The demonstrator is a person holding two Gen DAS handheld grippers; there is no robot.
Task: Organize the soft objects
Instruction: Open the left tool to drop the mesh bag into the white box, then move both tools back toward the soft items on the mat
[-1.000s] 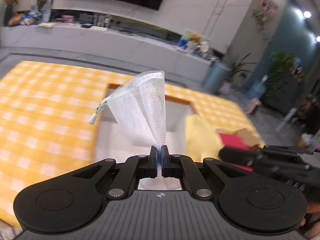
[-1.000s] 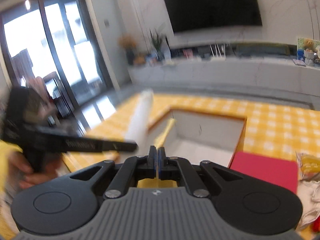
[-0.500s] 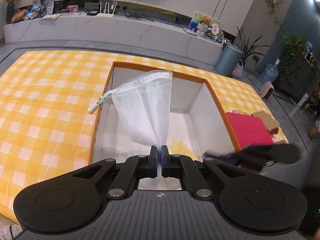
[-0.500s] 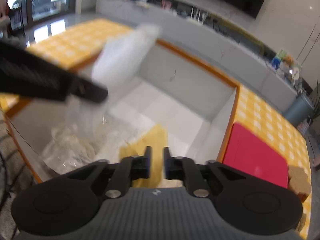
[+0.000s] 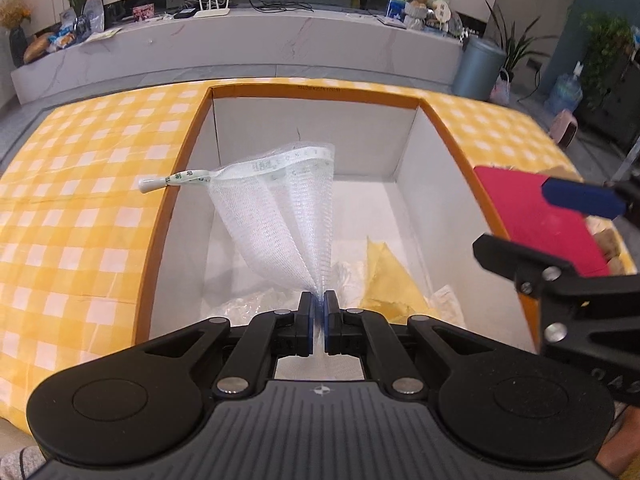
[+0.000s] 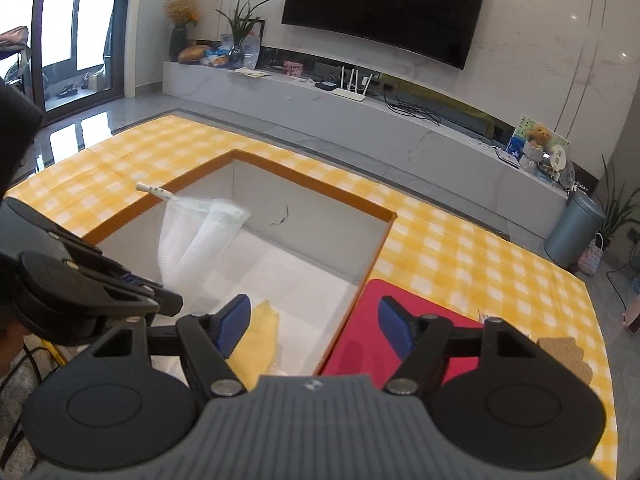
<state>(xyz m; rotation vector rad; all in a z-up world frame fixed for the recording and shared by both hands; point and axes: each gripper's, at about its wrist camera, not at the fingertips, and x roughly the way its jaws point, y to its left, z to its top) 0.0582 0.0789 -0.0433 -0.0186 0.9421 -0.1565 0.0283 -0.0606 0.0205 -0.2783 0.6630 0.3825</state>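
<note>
A white mesh bag (image 5: pixel 280 216) with a drawstring hangs over the open orange-rimmed box (image 5: pixel 316 92), pinched at its bottom corner by my left gripper (image 5: pixel 319 304), which is shut on it. The right wrist view shows the same bag (image 6: pixel 192 236) and the left gripper (image 6: pixel 136 282) at the left. My right gripper (image 6: pixel 314 320) hovers at the box's right wall; its jaws are opening and nothing is between them. A yellow cloth (image 5: pixel 390 280) lies loose on the box floor, seen just below the right gripper's left pad as the yellow cloth (image 6: pixel 260 336).
Crumpled clear plastic (image 5: pixel 248 304) lies in the box beside the cloth. A red mat (image 6: pixel 360 344) and a brown spongy piece (image 6: pixel 564 356) rest on the yellow checked tablecloth (image 5: pixel 80 200) right of the box. A TV counter stands behind.
The right gripper let go of the yellow cloth, which now lies in the box, and its jaws spread wide. The left gripper sank toward the box with the mesh bag.
</note>
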